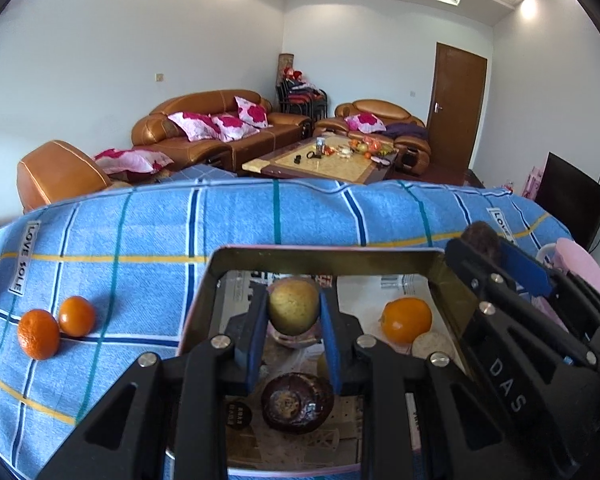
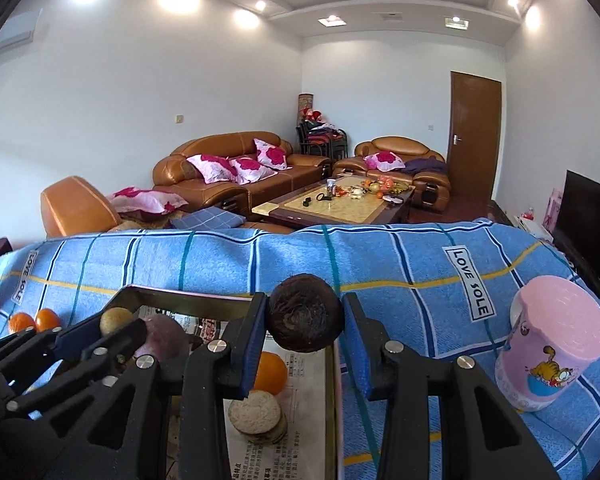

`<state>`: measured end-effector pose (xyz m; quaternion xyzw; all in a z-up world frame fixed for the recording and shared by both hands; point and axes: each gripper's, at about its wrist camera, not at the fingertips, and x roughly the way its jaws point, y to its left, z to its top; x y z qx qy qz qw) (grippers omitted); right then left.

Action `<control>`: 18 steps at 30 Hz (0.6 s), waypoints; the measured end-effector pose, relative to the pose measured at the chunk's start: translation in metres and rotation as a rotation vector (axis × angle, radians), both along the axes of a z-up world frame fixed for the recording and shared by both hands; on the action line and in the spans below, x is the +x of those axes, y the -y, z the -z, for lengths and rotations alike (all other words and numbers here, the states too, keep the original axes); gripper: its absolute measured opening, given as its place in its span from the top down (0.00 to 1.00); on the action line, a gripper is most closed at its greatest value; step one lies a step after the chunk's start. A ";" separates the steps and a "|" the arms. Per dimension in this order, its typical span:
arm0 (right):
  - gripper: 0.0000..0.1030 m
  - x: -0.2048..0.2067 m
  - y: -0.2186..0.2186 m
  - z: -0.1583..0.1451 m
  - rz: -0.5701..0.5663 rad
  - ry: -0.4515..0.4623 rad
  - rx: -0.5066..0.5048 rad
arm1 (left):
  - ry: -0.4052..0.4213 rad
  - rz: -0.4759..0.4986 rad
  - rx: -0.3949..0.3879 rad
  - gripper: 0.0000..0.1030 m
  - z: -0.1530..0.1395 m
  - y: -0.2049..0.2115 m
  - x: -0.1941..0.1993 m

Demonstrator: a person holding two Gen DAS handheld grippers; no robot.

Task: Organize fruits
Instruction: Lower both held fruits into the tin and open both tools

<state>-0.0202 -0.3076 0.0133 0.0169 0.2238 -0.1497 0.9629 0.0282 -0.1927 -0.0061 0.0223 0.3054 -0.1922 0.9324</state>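
Note:
My left gripper (image 1: 293,312) is shut on a yellow-green pear (image 1: 293,310) and hangs over a newspaper-lined metal box (image 1: 324,254). Inside the box lie an orange (image 1: 407,320), a pale round biscuit-like piece (image 1: 432,346) and a dark brown round fruit (image 1: 297,402). My right gripper (image 2: 305,320) is shut on a dark brown hairy round fruit (image 2: 305,318) above the box's right rim (image 2: 330,380). It shows at the right of the left wrist view too, right gripper (image 1: 485,242). Two tangerines (image 1: 56,330) rest on the blue checked cloth (image 1: 140,240) left of the box.
A pink lidded cup (image 2: 548,344) with a cartoon cat stands on the cloth right of the box. In the right wrist view the box holds an orange (image 2: 270,372), stacked round biscuits (image 2: 256,416) and a purplish fruit (image 2: 166,338). Sofas and a coffee table (image 1: 324,164) lie beyond.

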 end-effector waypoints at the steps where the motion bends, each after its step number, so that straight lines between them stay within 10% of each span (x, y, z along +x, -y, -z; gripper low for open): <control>1: 0.61 0.001 0.001 0.001 -0.009 -0.007 0.011 | -0.016 -0.002 -0.002 0.73 0.001 -0.001 0.003; 18: 0.61 0.030 -0.002 0.018 -0.181 -0.152 0.138 | -0.073 -0.006 0.004 0.74 0.008 -0.008 0.006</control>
